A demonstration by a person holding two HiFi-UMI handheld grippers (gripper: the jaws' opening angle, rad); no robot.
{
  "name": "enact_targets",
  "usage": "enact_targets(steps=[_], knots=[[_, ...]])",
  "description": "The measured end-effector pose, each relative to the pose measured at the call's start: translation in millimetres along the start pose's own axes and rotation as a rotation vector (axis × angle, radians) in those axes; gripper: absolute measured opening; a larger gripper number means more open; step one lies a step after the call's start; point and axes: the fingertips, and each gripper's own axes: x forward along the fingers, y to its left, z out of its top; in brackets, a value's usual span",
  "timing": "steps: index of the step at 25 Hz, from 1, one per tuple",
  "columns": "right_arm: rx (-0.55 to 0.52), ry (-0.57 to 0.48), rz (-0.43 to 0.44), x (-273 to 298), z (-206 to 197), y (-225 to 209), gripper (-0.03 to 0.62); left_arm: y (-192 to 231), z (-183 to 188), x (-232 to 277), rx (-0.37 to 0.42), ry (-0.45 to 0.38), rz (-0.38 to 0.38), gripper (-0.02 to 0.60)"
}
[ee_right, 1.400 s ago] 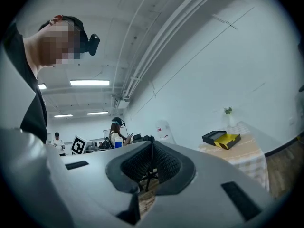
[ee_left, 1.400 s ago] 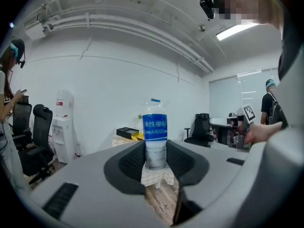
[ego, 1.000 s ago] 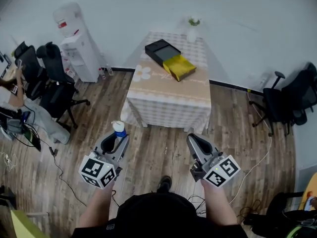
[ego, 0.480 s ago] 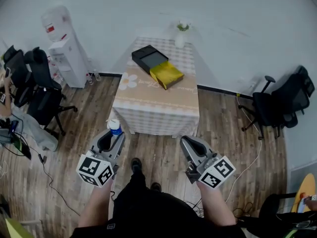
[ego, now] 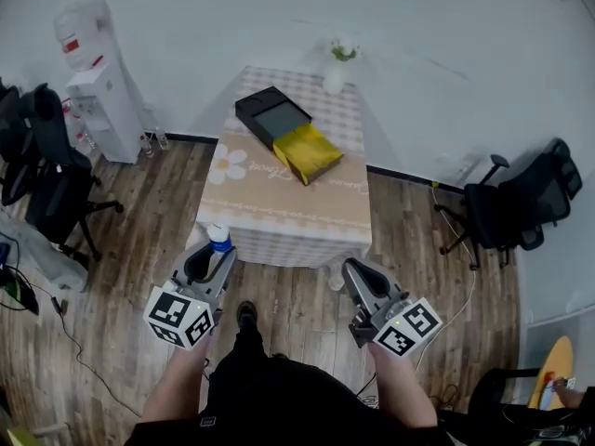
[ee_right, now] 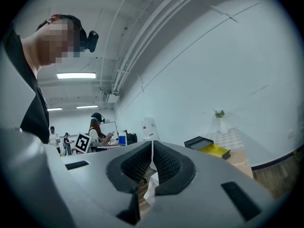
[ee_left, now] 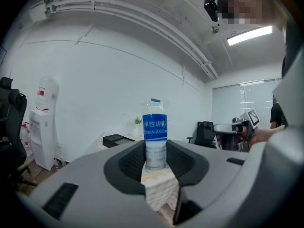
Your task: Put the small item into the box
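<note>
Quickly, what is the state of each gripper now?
Left gripper: closed on the small bottle.
Right gripper: closed, empty.

In the head view only the blue and white top of the small clear bottle with a blue label (ego: pixel 220 239) shows above the grey left gripper (ego: pixel 217 255); its body is hidden between the jaws. In the left gripper view the black ribbed pads (ee_left: pixel 129 163) cover the bottle's foot, and the fine print low on the label is too blurred to read. What lies inside the open black box with a yellow tray (ego: pixel 271 116) is too small to tell, as is the kind of plant in the white vase (ego: pixel 336 78). The checked tablecloth (ego: pixel 288 207) hides the table's legs. A black office chair (ego: pixel 11 147) is cut by the left edge, and a yellow rounded object (ego: pixel 555 372) by the right.
</note>
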Motion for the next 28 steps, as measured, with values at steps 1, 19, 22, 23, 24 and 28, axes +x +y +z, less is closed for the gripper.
enact_targets(steps=[1,19,22,23,24,28], knots=[[0.001,0.005,0.0,12.8,0.9,-5.1,0.038,10.8,1.5,9.2,-0.002,0.004,-0.005,0.137],[-0.037,-0.006,-0.016,162.4,39.0,-36.7,0.038,118.0,50.6,97.2,0.028,-0.024,-0.122,0.137],[-0.028,0.005,-0.029,170.7,37.6,-41.4,0.038,121.8,50.3,104.3,0.011,-0.023,-0.136,0.137],[-0.027,0.007,-0.032,173.5,38.3,-43.4,0.038,123.2,50.9,107.2,0.009,-0.021,-0.14,0.137],[-0.026,0.007,-0.035,176.3,39.5,-45.9,0.038,124.9,51.3,110.9,0.009,-0.018,-0.144,0.137],[-0.017,0.005,-0.036,184.8,40.7,-61.0,0.038,128.5,46.7,130.1,0.023,0.006,-0.157,0.137]])
